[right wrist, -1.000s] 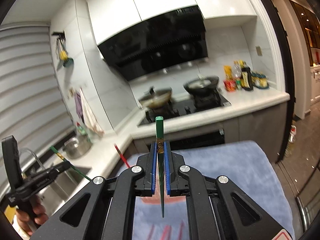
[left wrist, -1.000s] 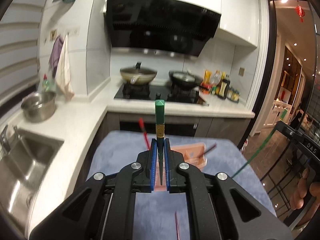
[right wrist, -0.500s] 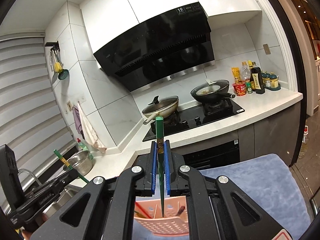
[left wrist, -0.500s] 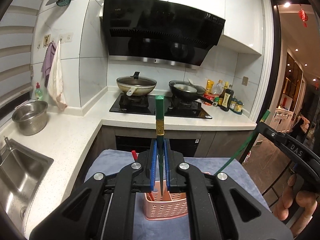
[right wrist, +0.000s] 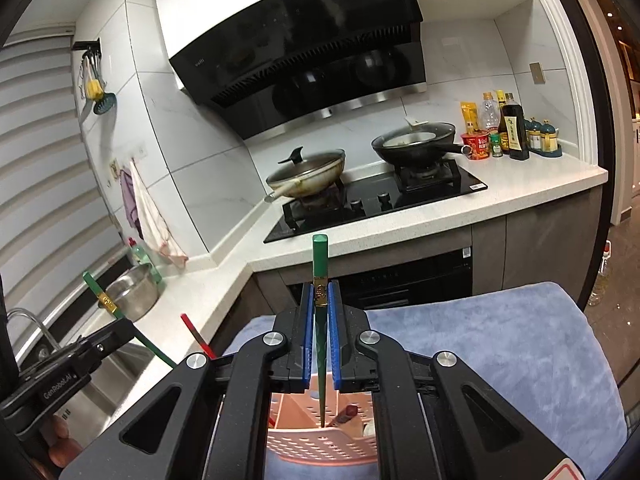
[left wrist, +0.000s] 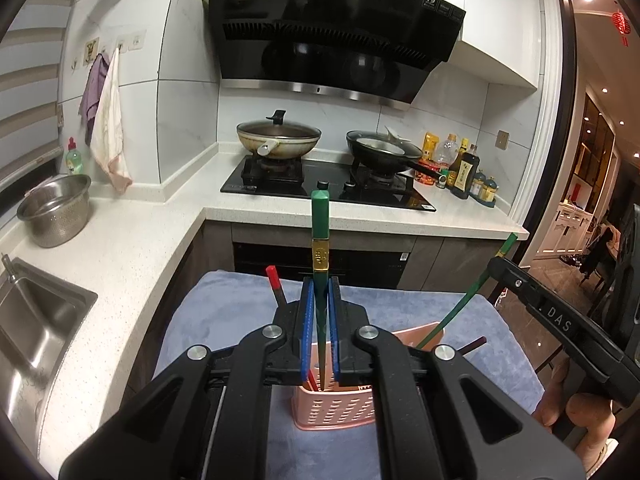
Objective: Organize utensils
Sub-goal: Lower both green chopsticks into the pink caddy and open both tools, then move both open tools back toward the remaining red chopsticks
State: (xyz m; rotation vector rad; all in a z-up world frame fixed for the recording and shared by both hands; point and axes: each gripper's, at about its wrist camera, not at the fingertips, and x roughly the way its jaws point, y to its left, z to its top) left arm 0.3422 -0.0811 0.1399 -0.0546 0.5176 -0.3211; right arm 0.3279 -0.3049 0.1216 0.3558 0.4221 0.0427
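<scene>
Since the earlier frames, both grippers have come down and forward, so the pink perforated plastic utensil basket point(left wrist: 336, 408) now sits directly below each pair of jaws instead of further off on the cloth. The left gripper point(left wrist: 320, 316) has its blue-padded jaws pressed onto a green chopstick with a gold band point(left wrist: 320, 236), held nearly upright with its narrow tip reaching into the basket's left compartment, beside a red-tipped chopstick point(left wrist: 275, 284) already leaning there. The right gripper point(right wrist: 320, 316) likewise pinches a second green chopstick with a gold band point(right wrist: 320, 264), whose tip points down at a divider inside the basket point(right wrist: 320, 444); whether it touches the divider cannot be told. In the left wrist view, the right gripper's chopstick slants into the basket's right side. The basket stands on a blue-grey towel point(right wrist: 500, 352) covering the tabletop, in front of a white kitchen counter point(left wrist: 132, 248).
</scene>
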